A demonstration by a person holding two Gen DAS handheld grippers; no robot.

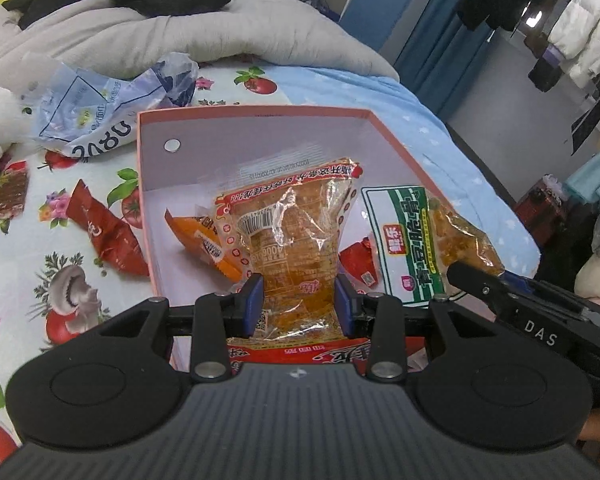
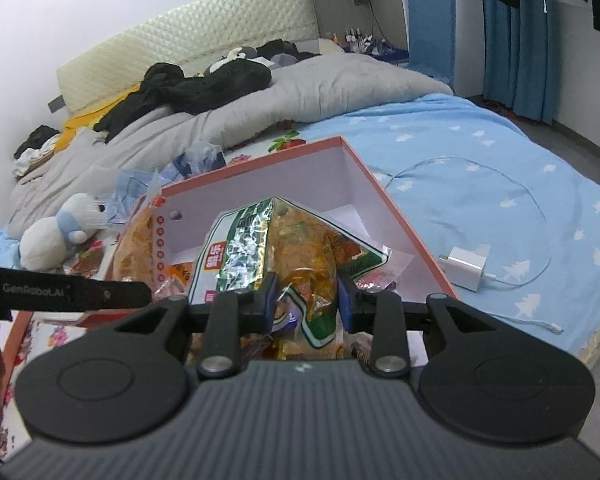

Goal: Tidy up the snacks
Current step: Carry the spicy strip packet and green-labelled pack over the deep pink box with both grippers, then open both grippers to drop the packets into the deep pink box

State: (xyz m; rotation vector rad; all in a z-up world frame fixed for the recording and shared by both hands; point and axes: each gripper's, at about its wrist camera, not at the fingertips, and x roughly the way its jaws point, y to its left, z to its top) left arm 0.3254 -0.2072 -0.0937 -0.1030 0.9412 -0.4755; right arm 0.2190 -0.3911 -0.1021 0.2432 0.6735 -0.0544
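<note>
Left gripper [image 1: 299, 300]: jaws drawn in narrow, blue pads [image 1: 253, 305] pinching the lower part of a clear orange snack packet [image 1: 296, 236]. Packet stands upright over the pink box [image 1: 256, 111], centre of the left wrist view, its top fanning wide above the pinch.

Right gripper [image 2: 307, 300]: jaws also narrow, clenched on the crumpled end of a green-and-white snack bag [image 2: 260, 248]. Bag is held above the pink box [image 2: 392, 200], centre of the right wrist view; in the left wrist view the same bag [image 1: 404, 240] sits at centre right, beside the orange packet.

Inside the box, lower left of centre: a small orange sachet [image 1: 204, 240]. Outside the box, on the fruit-print sheet [image 1: 32, 296] at left: a red packet [image 1: 104, 236].

Lower right of the right wrist view: white charger [image 2: 466, 268] on the blue sheet [image 2: 500, 152], well apart from the box.
</note>
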